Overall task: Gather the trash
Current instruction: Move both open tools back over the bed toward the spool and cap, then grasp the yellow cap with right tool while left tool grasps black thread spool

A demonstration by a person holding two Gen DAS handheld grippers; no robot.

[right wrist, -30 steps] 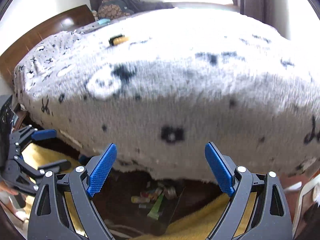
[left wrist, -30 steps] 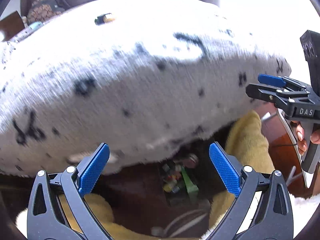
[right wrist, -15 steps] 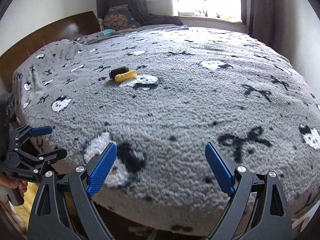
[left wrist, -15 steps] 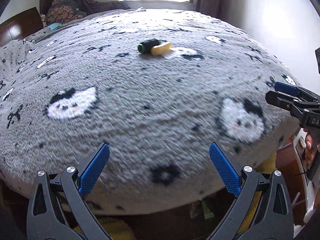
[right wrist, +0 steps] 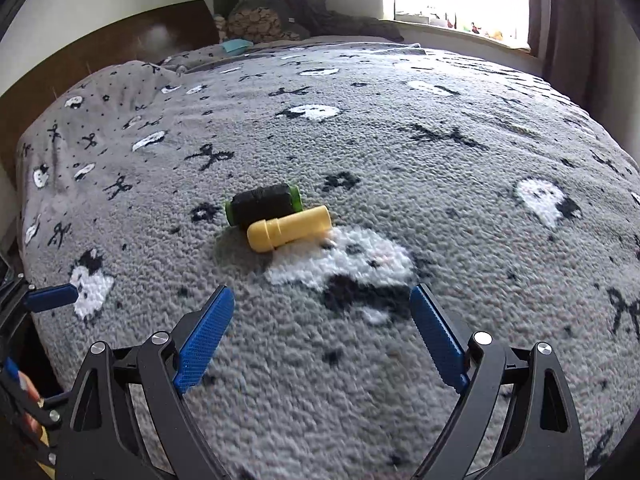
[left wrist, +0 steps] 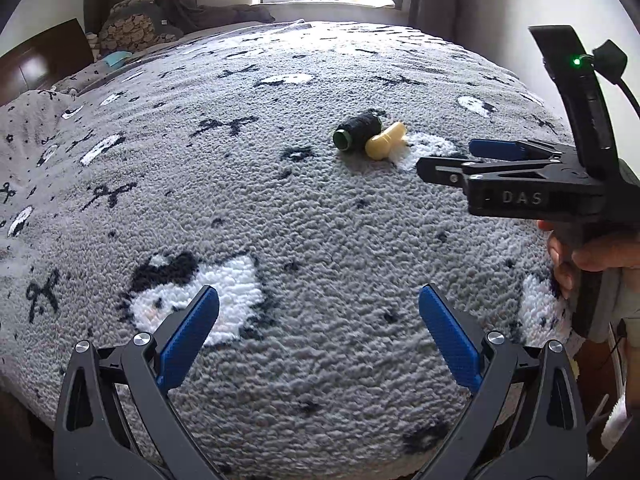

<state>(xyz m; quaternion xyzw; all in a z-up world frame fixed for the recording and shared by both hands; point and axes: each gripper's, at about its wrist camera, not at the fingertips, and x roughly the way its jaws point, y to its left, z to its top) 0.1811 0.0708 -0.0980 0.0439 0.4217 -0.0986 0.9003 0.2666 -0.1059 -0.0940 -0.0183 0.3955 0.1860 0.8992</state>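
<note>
The left gripper (left wrist: 319, 326) hangs wide and empty over the grey blanket (left wrist: 260, 216). A dark spool (right wrist: 262, 203) and yellow tube (right wrist: 289, 228) lie touching mid-bed, ahead of the right gripper (right wrist: 322, 330), also wide, holding nothing.

A bed (right wrist: 440, 160) covered by a grey fleece blanket (left wrist: 304, 240) patterned with white cat faces and black bows carried the objects. A black spool with green ends (right wrist: 262, 204) and a yellow cylinder (right wrist: 289, 229) lay side by side, touching, near the blanket's middle. Patterned cushions (right wrist: 260, 20) rested at the far end, against a wooden headboard (right wrist: 100, 56).
</note>
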